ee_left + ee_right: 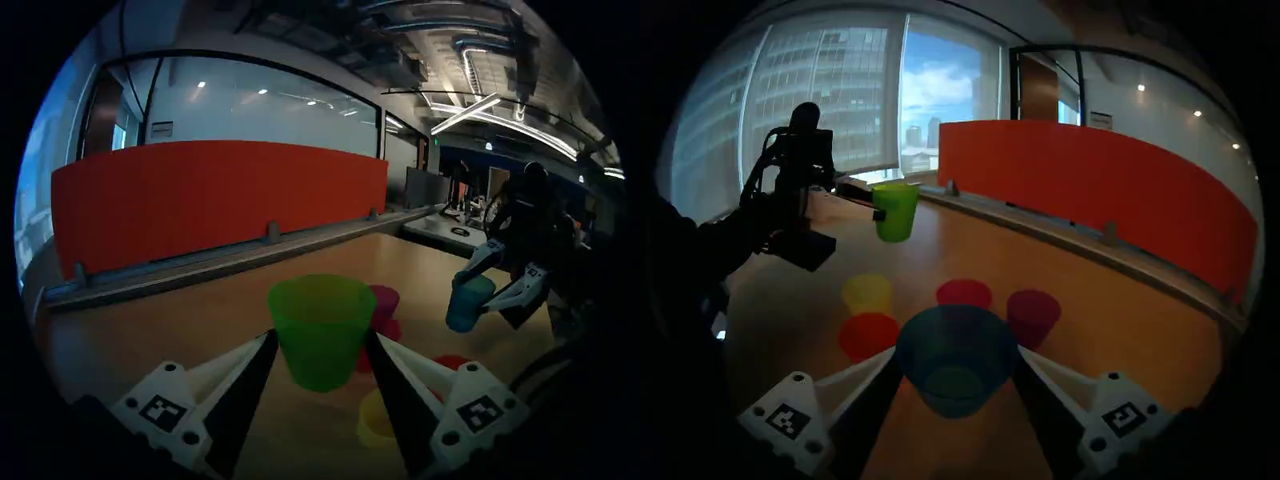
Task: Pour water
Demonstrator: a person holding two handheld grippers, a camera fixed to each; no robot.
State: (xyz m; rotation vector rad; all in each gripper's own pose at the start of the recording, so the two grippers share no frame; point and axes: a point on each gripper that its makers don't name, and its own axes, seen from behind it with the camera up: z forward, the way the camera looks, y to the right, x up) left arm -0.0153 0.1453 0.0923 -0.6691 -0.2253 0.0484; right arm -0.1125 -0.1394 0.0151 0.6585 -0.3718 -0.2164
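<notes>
The left hand-held gripper (pixel 322 342) clamps a green cup (pixel 322 320) upright, and the right hand-held gripper (pixel 958 356) clamps a blue cup (pixel 956 376). Both are held above the counter (pixel 1120 320), well apart, probably readying a pour. Water cannot be made out.

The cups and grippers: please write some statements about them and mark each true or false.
1. The left gripper grips a green cup. True.
2. The right gripper grips a yellow cup. False: it grips a blue cup; the yellow cup stands on the table.
3. An orange-red partition runs along the table. True.
4. The green cup is upside down. False: its opening faces up.
</notes>
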